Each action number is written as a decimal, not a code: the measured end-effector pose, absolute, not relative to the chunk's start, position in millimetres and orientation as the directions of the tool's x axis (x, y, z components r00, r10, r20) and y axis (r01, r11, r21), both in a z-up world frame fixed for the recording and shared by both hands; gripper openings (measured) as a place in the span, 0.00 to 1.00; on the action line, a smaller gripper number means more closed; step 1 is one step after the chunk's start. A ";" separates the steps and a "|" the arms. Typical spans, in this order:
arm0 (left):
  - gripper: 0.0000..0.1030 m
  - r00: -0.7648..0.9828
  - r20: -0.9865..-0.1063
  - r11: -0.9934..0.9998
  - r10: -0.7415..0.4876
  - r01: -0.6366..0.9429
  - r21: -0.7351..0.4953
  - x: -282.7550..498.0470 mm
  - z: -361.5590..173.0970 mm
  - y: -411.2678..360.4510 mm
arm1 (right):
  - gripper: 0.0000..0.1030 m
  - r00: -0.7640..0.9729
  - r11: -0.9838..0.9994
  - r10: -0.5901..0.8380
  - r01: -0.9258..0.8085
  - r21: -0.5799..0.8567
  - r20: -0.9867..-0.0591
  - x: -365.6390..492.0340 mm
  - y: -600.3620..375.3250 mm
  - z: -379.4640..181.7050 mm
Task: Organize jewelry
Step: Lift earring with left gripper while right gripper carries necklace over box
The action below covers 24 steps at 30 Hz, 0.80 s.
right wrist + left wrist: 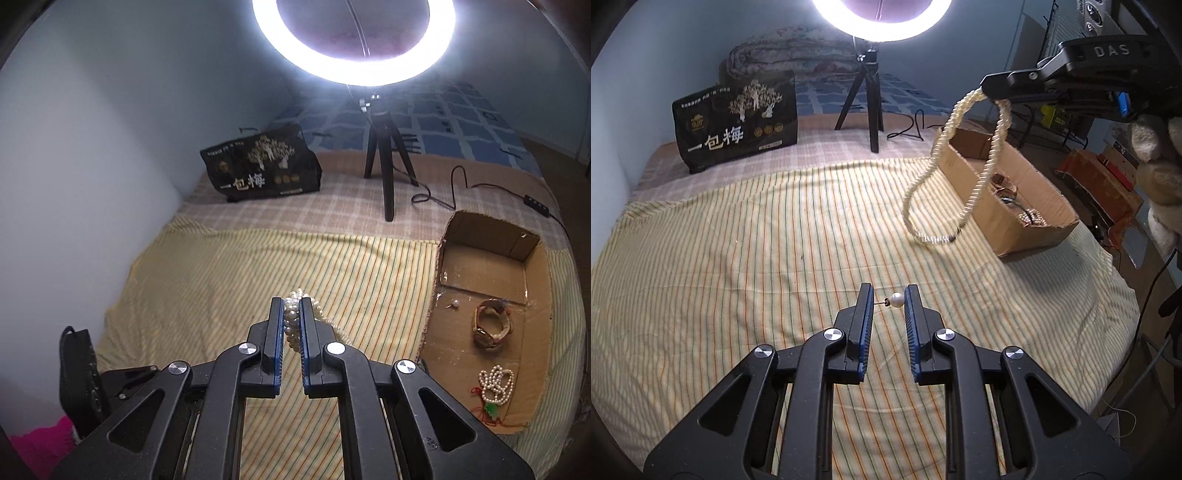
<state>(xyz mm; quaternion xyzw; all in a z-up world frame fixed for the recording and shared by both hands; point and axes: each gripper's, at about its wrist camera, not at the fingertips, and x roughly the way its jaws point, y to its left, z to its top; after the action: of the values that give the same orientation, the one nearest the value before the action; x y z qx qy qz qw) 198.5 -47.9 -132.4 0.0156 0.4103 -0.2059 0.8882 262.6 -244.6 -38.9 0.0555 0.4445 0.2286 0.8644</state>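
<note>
A: While both tools tilt down over the striped sheet (pixel 738 229) on the bed, what does each grip?

B: Left tool (pixel 888 301): clenched on one pearl earring (pixel 896 299), post against the left pad, pearl against the right, held above the sheet. Right tool (pixel 291 317): clamped on one twisted pearl necklace (pixel 945 177), raised beside the box (pixel 1027 225), loop hanging free.

A: Hand?

B: Gloved fingers (pixel 1156 162) wrap the right tool's handle at the frame edge.

A: Counts?

B: One cardboard box, on the bed's right side. In it: one watch (pixel 493 325), one small pearl stud (pixel 454 304), one pile of pearl strand (pixel 496 384) with a green bead and red cord. One ring light (pixel 354 48) on a tripod, one black bag (pixel 262 170).

A: View differences?

B: Left view shows the whole hanging loop and only the box's side, contents partly hidden. Right view looks into the box, but shows the necklace only as beads between its pads.
</note>
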 end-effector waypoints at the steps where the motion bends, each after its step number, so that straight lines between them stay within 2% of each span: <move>1: 0.15 0.582 -0.732 0.914 -0.354 0.381 -0.138 197.3 -129.7 -48.9 | 0.06 0.508 0.889 0.447 -0.347 0.300 -0.736 259.8 -247.6 -33.8; 15: 0.15 0.601 -0.694 0.887 -0.396 0.446 -0.119 198.5 -97.4 -88.5 | 0.06 0.604 0.892 0.450 -0.331 0.308 -0.657 232.9 -299.1 17.7; 24: 0.15 0.596 -0.673 0.856 -0.439 0.505 -0.110 205.7 -82.8 -130.0 | 0.06 0.670 0.915 0.404 -0.279 0.293 -0.623 229.3 -346.3 36.7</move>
<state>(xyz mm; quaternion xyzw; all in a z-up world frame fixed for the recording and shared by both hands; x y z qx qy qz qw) 205.7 -130.0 -82.8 0.0461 0.3636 -0.2646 0.8920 229.3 -346.3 36.7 0.0866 0.3605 0.1876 0.9096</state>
